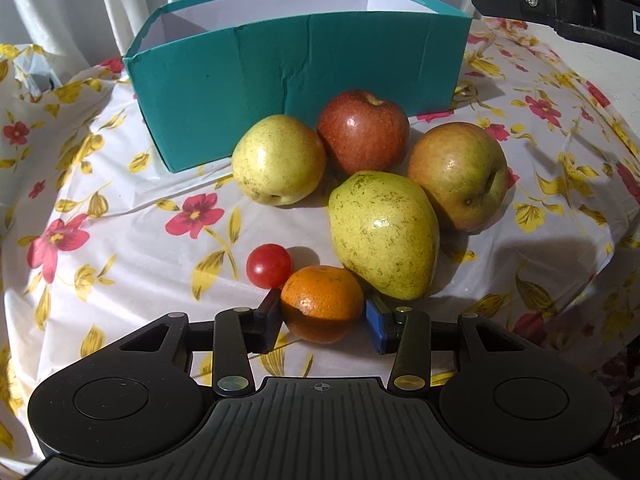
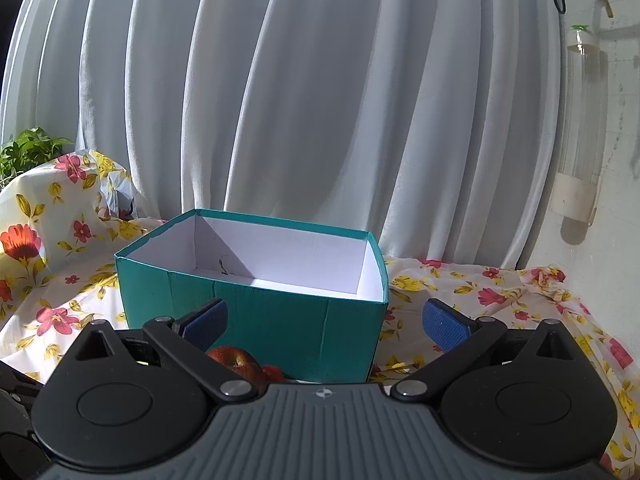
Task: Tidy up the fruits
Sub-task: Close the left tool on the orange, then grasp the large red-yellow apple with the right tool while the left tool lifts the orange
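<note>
In the left wrist view my left gripper [image 1: 322,320] has its pads on both sides of a small orange [image 1: 322,303] that rests on the flowered cloth. A cherry tomato [image 1: 269,265] lies just left of it. Behind it lie a large yellow-green pear [image 1: 382,232], a rounder yellow pear [image 1: 279,160], a red apple [image 1: 363,130] and a red-green apple [image 1: 458,174]. A teal box [image 1: 296,80], open on top, stands behind the fruit. My right gripper [image 2: 324,326] is open and empty, held above the fruit and facing the box [image 2: 256,312], whose white inside holds no fruit.
A flowered cloth [image 1: 120,220] covers the table. White curtains [image 2: 320,100] hang behind the box. Part of the right gripper's body [image 1: 560,4] shows at the top right of the left wrist view. A green plant [image 2: 28,152] stands at far left.
</note>
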The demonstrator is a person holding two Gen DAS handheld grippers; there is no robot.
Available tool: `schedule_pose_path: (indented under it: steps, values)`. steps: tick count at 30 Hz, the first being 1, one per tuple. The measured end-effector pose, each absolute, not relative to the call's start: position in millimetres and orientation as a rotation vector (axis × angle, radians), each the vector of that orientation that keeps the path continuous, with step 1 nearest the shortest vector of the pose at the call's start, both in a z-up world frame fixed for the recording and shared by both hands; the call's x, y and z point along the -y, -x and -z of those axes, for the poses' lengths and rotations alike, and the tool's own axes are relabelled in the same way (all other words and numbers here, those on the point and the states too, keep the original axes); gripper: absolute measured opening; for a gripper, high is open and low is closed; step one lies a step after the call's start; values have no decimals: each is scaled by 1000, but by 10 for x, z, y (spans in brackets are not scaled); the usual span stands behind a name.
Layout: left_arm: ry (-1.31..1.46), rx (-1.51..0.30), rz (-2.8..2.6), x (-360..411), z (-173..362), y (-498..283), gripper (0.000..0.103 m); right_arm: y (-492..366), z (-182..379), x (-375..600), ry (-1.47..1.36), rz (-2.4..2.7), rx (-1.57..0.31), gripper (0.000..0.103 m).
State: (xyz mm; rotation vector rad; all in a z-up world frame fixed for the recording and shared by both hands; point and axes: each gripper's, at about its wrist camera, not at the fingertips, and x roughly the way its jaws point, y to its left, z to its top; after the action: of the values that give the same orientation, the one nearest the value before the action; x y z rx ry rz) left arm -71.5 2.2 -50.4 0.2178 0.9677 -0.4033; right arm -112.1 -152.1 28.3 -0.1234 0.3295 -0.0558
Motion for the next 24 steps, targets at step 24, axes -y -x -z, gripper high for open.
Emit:
schedule_pose_path:
  steps: [24]
  values:
    - [-145,-922,333,-294,241,734,45,925,372,1351,113,38,-585,92]
